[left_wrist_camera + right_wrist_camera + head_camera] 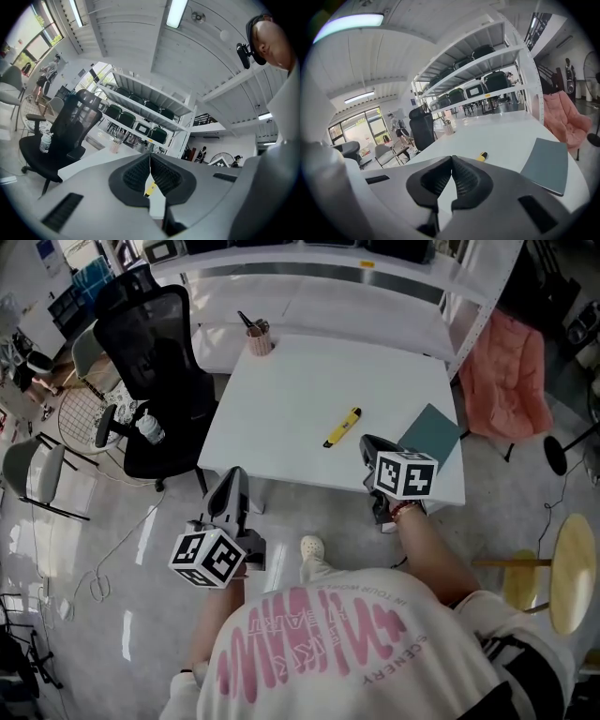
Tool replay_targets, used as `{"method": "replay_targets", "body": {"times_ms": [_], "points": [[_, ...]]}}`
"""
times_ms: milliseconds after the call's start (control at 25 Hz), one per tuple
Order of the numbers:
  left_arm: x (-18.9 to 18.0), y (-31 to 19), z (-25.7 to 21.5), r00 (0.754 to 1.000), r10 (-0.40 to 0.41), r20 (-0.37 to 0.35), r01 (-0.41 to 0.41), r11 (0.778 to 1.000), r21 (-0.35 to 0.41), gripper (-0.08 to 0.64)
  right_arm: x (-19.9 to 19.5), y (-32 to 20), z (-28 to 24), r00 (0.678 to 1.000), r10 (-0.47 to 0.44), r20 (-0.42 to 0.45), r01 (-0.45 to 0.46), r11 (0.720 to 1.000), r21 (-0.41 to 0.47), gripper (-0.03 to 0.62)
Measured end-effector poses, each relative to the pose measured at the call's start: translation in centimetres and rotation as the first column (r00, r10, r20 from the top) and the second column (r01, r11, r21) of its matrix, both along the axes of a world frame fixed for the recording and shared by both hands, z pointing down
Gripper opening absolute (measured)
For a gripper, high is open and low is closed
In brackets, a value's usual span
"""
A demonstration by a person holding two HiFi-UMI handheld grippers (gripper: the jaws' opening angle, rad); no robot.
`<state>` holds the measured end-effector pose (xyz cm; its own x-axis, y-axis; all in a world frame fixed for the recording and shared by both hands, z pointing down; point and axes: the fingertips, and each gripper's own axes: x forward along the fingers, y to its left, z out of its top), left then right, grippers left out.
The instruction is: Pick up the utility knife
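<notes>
Cup (259, 341) w/ pens (247, 321) on table (281, 399); left gripper (234, 482), right gripper (371, 444) pressed together, empty; utility knife (342, 427) apart.

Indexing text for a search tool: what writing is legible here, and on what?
"SCENERY", upside down, on the shirt; its other pink print is too blurred.
Left gripper and right gripper cubes: square markers only, no words.
Utility knife: no readable label.

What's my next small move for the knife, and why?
Probably open the right gripper while easing it toward the knife: its jaws are shut and empty, and the knife lies untouched on the table just ahead, closer to it than to the left gripper.
</notes>
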<state>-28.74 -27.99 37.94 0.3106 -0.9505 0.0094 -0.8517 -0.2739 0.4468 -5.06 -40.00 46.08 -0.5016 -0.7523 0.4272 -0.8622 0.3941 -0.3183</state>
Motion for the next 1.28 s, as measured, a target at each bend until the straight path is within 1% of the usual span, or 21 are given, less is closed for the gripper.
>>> {"method": "replay_targets", "body": {"times_ms": [160,400,480,600,640,680,720,760,800,880,960,1040,1160,1280], "points": [[-0.3,-3.1,0.0,1.0,0.017,0.027,-0.017,1.0,0.0,0.025,0.0,-3.3,1.5,1.0,0.02,-0.002,-0.02,0.999,-0.034,0.017],[-2.3,-7.4,0.9,1.0,-0.022,-0.002,0.022,0.999,-0.037,0.025,0.1,-8.0,4.0,0.998,0.047,-0.04,-0.051,0.995,-0.089,0.017],[-2.6,-8.7,1.0,1.0,-0.03,-0.007,0.03,0.999,-0.044,0.025,0.4,-9.6,5.3,0.997,0.069,-0.03,-0.073,0.989,-0.13,0.017],[-3.3,-10.2,1.5,0.999,-0.044,-0.006,0.043,0.997,-0.062,0.025,0.7,-11.7,7.4,0.992,0.128,0.005,-0.124,0.973,-0.192,0.017],[-3.6,-10.5,1.8,0.999,-0.051,-0.008,0.051,0.996,-0.07,0.025,0.5,-12.3,8.1,0.991,0.135,0.015,-0.128,0.969,-0.213,0.04],[-4.0,-10.8,2.1,0.998,-0.059,-0.011,0.058,0.995,-0.078,0.025,0.2,-12.8,8.8,0.991,0.135,0.022,-0.126,0.964,-0.236,0.142],[-4.3,-11.1,2.4,0.998,-0.067,-0.013,0.066,0.994,-0.086,0.025,0.0,-13.3,9.4,0.99,0.138,0.025,-0.127,0.958,-0.257,0.181],[-4.6,-11.4,2.7,0.997,-0.075,-0.015,0.073,0.993,-0.094,0.025,-0.1,-13.7,10.0,0.989,0.148,0.025,-0.136,0.952,-0.273,0.168],[-5.0,-11.6,3.0,0.996,-0.082,-0.016,0.08,0.992,-0.102,0.025,-0.1,-14.0,10.5,0.986,0.166,0.024,-0.152,0.945,-0.289,0.156],[-5.6,-11.9,3.5,0.995,-0.094,-0.022,0.091,0.989,-0.115,0.025,-0.1,-14.7,11.5,0.976,0.215,0.031,-0.193,0.925,-0.328,0.165],[-6.1,-12.2,4.0,0.994,-0.103,-0.026,0.099,0.987,-0.124,0.025,-0.2,-15.4,12.5,0.96,0.277,0.04,-0.242,0.894,-0.377,0.206],[-6.5,-12.5,4.2,0.993,-0.11,-0.029,0.106,0.986,-0.128,0.025,-0.1,-16.1,13.3,0.941,0.338,0.027,-0.297,0.86,-0.415,0.241],[-6.7,-13.1,4.4,0.993,-0.114,-0.029,0.109,0.985,-0.132,0.025,0.2,-17.5,13.7,0.914,0.405,-0.036,-0.38,0.819,-0.431,0.283],[-7.1,-13.4,4.7,0.991,-0.128,-0.033,0.123,0.983,-0.138,0.025,0.8,-18.2,14.4,0.883,0.446,-0.145,-0.463,0.78,-0.421,0.312]]}}
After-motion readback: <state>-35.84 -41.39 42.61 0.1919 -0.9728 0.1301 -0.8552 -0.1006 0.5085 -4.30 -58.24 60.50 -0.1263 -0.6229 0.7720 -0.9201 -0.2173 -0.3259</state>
